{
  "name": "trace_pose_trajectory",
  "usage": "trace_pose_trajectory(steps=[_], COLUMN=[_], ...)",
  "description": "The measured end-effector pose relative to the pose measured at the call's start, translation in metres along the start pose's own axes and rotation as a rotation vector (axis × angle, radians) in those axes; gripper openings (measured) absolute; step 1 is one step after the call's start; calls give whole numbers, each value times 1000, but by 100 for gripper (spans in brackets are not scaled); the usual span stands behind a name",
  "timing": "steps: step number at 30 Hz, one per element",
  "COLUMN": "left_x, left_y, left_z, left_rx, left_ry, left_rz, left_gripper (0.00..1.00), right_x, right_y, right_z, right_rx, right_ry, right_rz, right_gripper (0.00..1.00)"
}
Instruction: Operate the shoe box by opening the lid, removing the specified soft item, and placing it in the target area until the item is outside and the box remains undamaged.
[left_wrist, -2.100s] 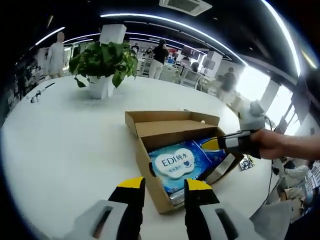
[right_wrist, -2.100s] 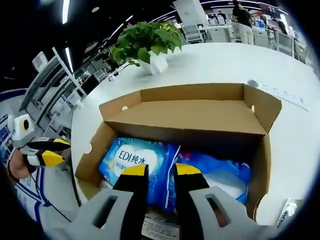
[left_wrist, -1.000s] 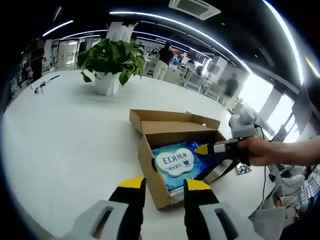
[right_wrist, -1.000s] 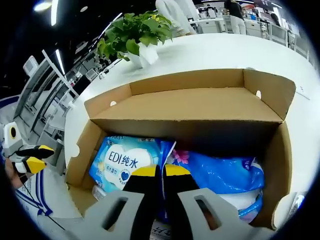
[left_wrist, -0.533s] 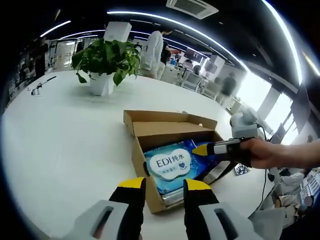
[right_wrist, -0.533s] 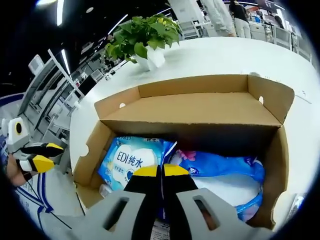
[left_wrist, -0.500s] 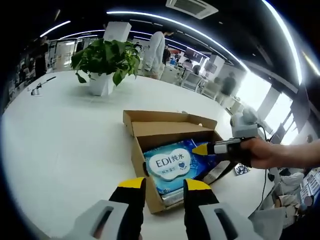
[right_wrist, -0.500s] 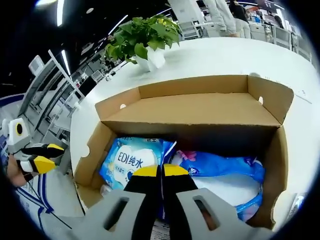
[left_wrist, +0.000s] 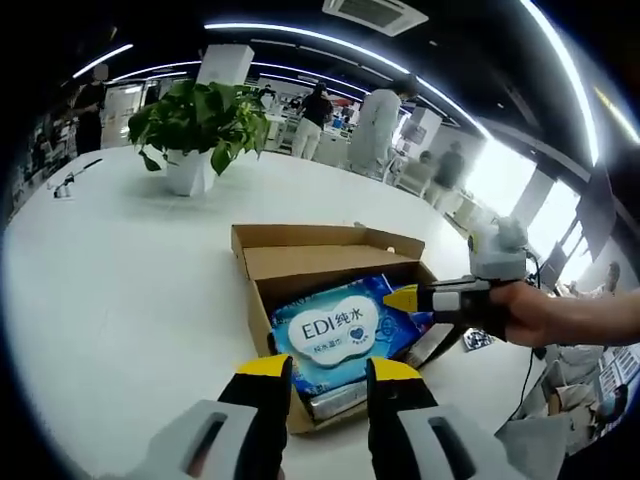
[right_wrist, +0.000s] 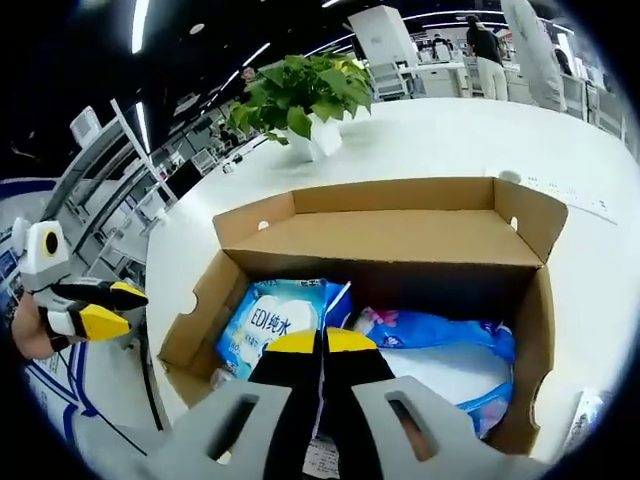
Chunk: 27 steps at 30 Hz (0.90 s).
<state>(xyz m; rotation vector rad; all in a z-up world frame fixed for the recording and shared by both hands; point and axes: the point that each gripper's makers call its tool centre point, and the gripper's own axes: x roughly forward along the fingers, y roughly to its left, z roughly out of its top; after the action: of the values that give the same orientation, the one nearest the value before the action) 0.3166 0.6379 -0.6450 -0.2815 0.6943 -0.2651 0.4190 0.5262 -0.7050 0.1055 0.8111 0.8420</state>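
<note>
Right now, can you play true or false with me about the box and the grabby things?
1. The shoe box has its lid open. True.
2. The right gripper is shut on the blue wipes pack. True: its jaws pinch the pack's edge.
3. The left gripper is holding the box. False: its jaws are open and hold nothing.
4. The potted plant sits inside the box. False: it stands on the white table, beyond the box.
5. The wipes pack lies outside on the table. False: it is in the box.
</note>
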Motion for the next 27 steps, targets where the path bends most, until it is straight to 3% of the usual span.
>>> trace_pose_trajectory(steps=[13, 27], left_x=[8, 25], left_y=[-15, -31], left_z=[-2, -1], left_rx=[19, 51], left_ry=[15, 38], left_rz=[-37, -75], left_gripper=[30, 30], right_x=[-28, -51], right_y=[-19, -28], right_z=[11, 12], right_rx=[3, 5], right_ry=[-55, -73], right_rz=[-59, -89], right_gripper=[0, 0])
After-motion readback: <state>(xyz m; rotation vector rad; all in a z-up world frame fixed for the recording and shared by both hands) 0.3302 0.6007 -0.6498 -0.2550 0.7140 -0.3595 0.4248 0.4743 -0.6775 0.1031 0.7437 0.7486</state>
